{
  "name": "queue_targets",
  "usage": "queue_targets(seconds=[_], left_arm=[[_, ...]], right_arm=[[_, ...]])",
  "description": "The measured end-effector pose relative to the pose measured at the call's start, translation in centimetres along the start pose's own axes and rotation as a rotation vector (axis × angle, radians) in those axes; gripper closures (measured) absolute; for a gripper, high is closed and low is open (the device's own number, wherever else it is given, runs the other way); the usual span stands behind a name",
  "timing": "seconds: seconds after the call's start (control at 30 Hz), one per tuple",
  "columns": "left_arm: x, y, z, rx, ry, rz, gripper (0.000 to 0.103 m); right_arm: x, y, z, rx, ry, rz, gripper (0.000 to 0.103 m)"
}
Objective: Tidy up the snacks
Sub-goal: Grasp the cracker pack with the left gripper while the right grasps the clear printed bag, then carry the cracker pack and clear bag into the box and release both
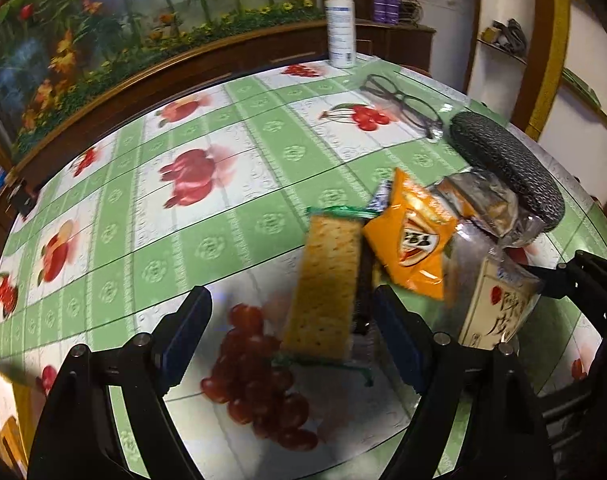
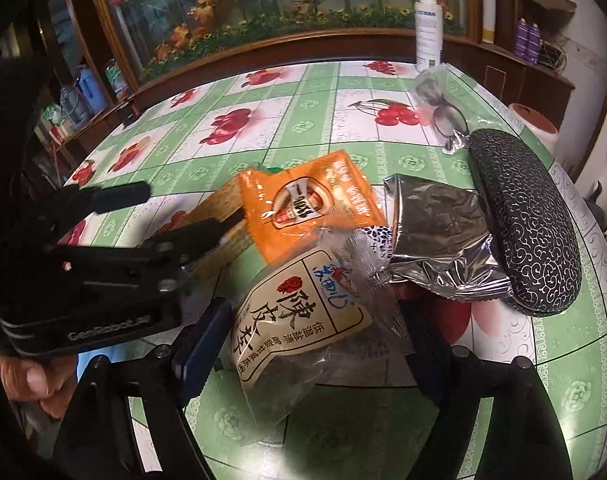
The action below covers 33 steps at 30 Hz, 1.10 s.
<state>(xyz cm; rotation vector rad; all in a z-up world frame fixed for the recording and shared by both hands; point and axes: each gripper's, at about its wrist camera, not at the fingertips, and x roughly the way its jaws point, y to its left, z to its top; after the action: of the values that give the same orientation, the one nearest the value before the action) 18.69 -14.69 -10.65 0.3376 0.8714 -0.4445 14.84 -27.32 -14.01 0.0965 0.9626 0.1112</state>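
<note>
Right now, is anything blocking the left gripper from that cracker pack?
Nothing visible. The left gripper is open, and the cracker pack lies on the table just ahead between its fingers. The orange packet overlaps only the pack's far right edge.

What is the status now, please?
Left gripper open over cracker pack. Right gripper open around white packet. Orange packet and silver packet piled beside black case.

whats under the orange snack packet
The orange snack packet lies partly over the cracker pack and a dark patterned wrapper. Whatever else sits beneath its middle is covered and cannot be seen.
</note>
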Motion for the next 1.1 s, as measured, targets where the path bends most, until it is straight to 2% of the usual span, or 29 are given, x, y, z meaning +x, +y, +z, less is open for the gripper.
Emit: queue_targets(seconds=[0.13,0.2,0.27,0.3,0.33,0.37,0.4,0.57,0.67,0.77,1.1], left_arm=[[0.8,-1.3,0.4,0.058,0.006,-0.011,0.02],[1.7,-1.0,0.4,0.031,0.032,0.009,0.02],[2.4,0.2,0.0,-0.035,0.047,-0.037,0.022],[2.2,1.0,-0.3,-0.072,0.035,-0.062,0.035],[1.9,1.2,-0.6,-0.069,0.025,-0.039,0.043],[1.6,1.5,-0.8,-0.072,0.023,-0.036,0.057],[1.3,1.9,-1.0,-0.085,0.029,-0.046,0.058],[0.0,3.5,-2.8,-0.136,0.021,-0.068,0.058],[-1.2,4.6,-4.2,-0.202,0.008,-0.113,0.059],[-2.5,5.3,-5.6,-0.236,-0.009,-0.112,0.059],[-10.4,7.2,-10.4,-0.316,-0.121,-0.009,0.059]], right_arm=[[-0.2,0.0,-0.4,-0.002,-0.001,0.013,0.021],[-0.3,-0.2,-0.6,0.001,-0.003,0.029,0.022],[-0.3,-0.3,-0.7,-0.005,-0.008,0.036,0.023],[-0.5,-0.3,-0.7,-0.003,-0.014,0.043,0.027],[-0.6,-0.5,-0.8,0.004,-0.021,0.059,0.029],[-0.9,-0.7,-0.8,0.016,-0.03,0.07,0.033],[-1.1,-0.9,-0.8,0.028,-0.039,0.081,0.035],[-1.7,-1.2,-1.0,0.068,-0.054,0.145,0.038],[-2.5,-1.1,-1.3,0.083,-0.079,0.175,0.038],[-3.9,-0.9,-1.7,0.094,-0.11,0.2,0.038],[-7.0,2.0,-2.7,0.065,-0.166,0.259,0.038]])
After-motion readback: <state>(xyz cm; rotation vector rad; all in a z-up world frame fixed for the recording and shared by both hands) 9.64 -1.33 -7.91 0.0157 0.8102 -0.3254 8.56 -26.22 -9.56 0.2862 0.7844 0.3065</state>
